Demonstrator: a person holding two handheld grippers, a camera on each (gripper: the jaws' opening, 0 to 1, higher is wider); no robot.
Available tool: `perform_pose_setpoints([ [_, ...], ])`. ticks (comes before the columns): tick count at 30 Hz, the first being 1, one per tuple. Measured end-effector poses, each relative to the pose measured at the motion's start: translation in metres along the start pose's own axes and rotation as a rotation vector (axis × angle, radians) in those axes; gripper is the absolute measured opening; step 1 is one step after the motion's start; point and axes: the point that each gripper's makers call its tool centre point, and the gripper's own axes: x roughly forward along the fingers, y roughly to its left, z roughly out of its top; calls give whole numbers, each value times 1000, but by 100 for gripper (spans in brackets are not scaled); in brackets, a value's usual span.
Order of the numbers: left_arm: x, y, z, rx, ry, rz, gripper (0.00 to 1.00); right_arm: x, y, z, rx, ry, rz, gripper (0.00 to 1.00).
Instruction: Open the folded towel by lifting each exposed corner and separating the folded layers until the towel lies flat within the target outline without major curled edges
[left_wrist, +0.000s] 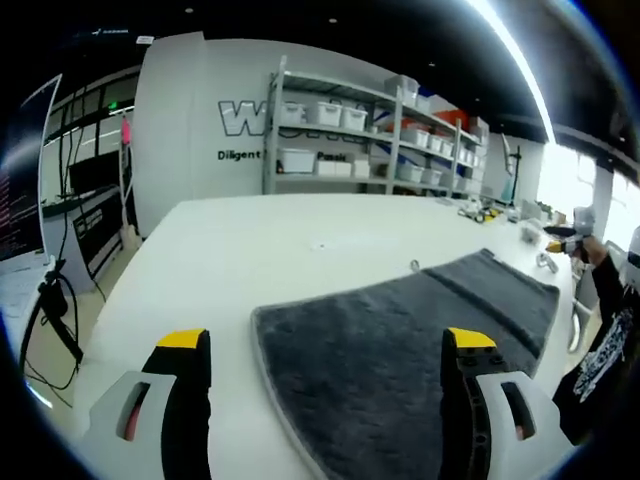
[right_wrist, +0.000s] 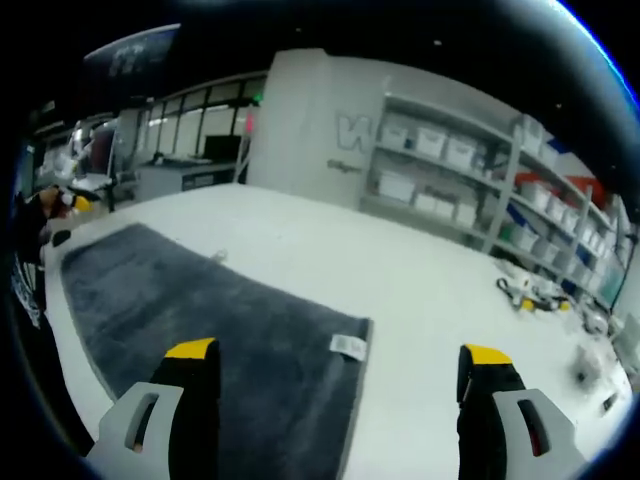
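A dark grey towel (left_wrist: 400, 340) lies spread on the white table (left_wrist: 260, 240). In the left gripper view its rounded corner sits between my jaws. My left gripper (left_wrist: 328, 355) hangs open above that corner, holding nothing. In the right gripper view the same towel (right_wrist: 200, 310) stretches from the left to a corner carrying a small white label (right_wrist: 348, 346). Above that edge my right gripper (right_wrist: 338, 372) is open and empty too. The towel looks flat, with a darker band near one end.
Shelving with white bins (left_wrist: 380, 130) stands behind the table against a white wall. Small loose items (right_wrist: 535, 292) lie on the table's far side. A person in dark clothes (left_wrist: 605, 340) stands at the table's edge. Cables and monitors (left_wrist: 60, 230) are at the left.
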Motion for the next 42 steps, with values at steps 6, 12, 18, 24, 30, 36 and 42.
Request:
perform_pose_setpoints([
  [6, 17, 10, 3, -20, 25, 7, 89, 17, -9, 12, -37, 28, -2, 100],
  [12, 36, 10, 7, 22, 72, -26, 91, 41, -9, 14, -52, 71, 13, 98],
  [18, 57, 21, -6, 27, 125, -43, 96, 63, -11, 15, -90, 107, 22, 94],
  [24, 65, 30, -2, -2, 120, -17, 99, 77, -18, 23, -59, 134, 25, 89],
  [30, 71, 25, -3, -25, 162, -59, 95, 90, -19, 27, -16, 168, 43, 84],
  [36, 81, 32, -6, -58, 196, -69, 90, 107, -20, 23, -26, 199, 55, 81],
  [42, 90, 46, -9, -65, 215, -45, 81, 123, -23, 21, -26, 214, 61, 75],
])
